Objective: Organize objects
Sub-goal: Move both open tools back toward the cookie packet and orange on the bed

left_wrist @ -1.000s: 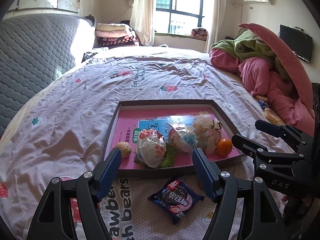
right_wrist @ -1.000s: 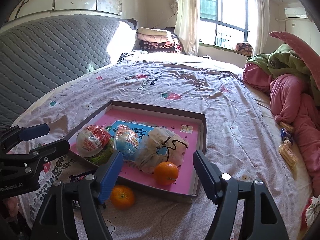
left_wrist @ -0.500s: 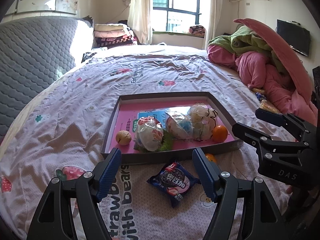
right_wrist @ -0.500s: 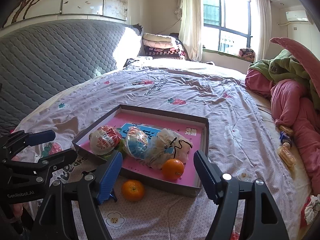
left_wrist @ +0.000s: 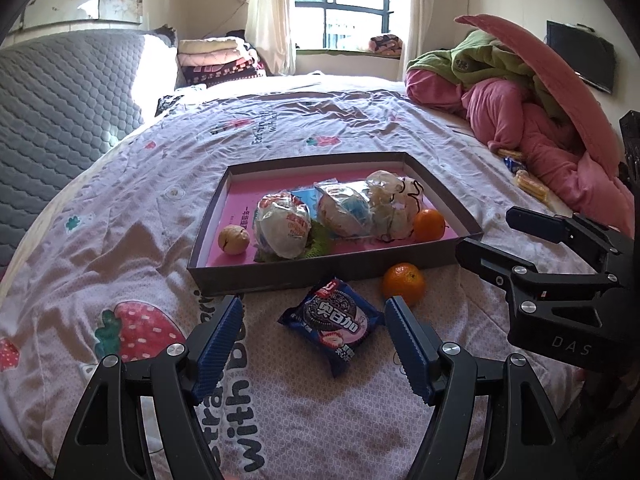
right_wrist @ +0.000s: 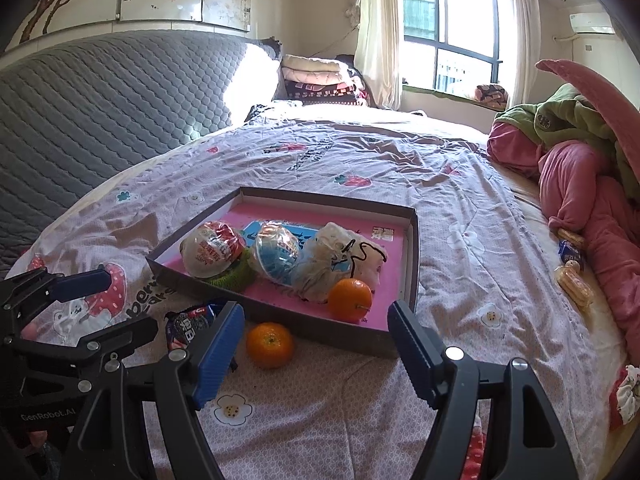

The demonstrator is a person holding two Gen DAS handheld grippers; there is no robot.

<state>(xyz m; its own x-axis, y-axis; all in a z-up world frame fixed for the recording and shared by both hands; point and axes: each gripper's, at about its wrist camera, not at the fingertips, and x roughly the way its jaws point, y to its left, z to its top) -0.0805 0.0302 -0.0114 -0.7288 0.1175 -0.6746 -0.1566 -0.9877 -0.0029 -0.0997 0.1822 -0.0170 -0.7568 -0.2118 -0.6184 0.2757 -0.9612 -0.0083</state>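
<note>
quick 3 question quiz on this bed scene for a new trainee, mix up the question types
1. True or false: the cookie packet lies inside the tray.
2. How many oranges can be seen, and where is each one?
3. Which thing lies in line between the fingers of the left gripper? A) the walnut B) the cookie packet C) the tray

Key
1. False: it lies on the bedsheet, in front of the tray.
2. Two: one orange in the tray, one orange on the sheet just outside the near wall.
3. B. Both the left gripper and the right gripper are open and hold nothing.
</note>
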